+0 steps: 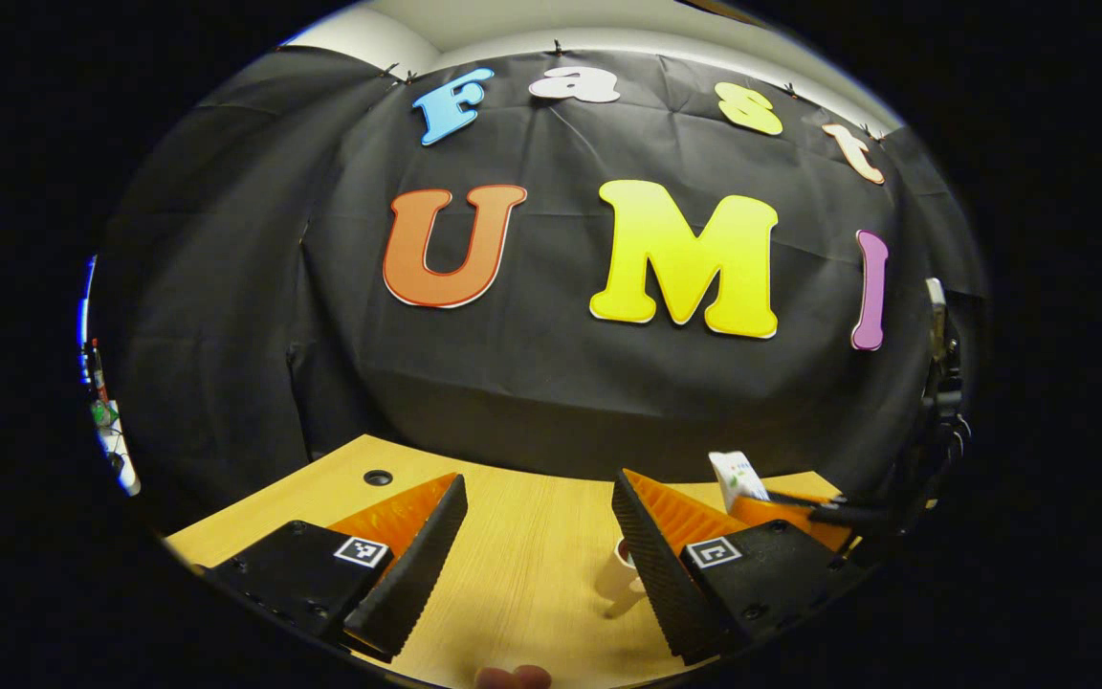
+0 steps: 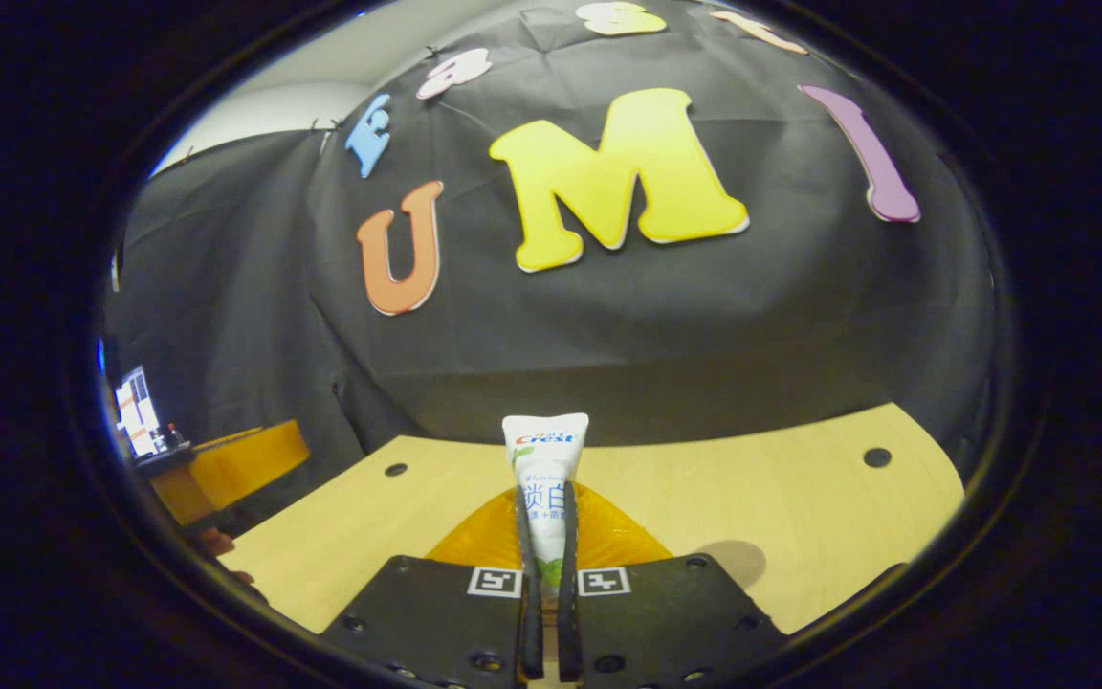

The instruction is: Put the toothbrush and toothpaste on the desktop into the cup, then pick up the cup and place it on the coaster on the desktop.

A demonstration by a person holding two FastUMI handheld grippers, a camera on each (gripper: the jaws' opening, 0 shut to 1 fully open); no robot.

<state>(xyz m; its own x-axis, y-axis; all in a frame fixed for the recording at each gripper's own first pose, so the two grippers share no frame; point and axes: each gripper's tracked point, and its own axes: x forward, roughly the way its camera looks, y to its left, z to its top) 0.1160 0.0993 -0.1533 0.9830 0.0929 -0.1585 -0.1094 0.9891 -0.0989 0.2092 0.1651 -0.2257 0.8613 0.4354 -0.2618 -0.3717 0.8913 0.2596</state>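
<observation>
Your right gripper [image 2: 545,574] is clamped on the toothpaste [image 2: 545,469], both fingers pressing its flat sides, so the tube stands up between them with its long axis running forward and up, crimped end topmost. In the left gripper view the same tube [image 1: 738,478] shows off to the right, lifted above the desktop [image 1: 522,565]. The cup [image 1: 620,572] sits lower and to its left, half hidden behind your left gripper's right finger, so it lies down and to the left of the tube. Your left gripper [image 1: 537,545] is spread wide and carries nothing; it is the nearer of the 2 to the cup. The tube looks like soft, glossy plastic that could slip or buckle under a hard squeeze; the cup looks pale, smooth and rigid, the desktop light wood grain. I cannot make out the toothbrush or coaster.
</observation>
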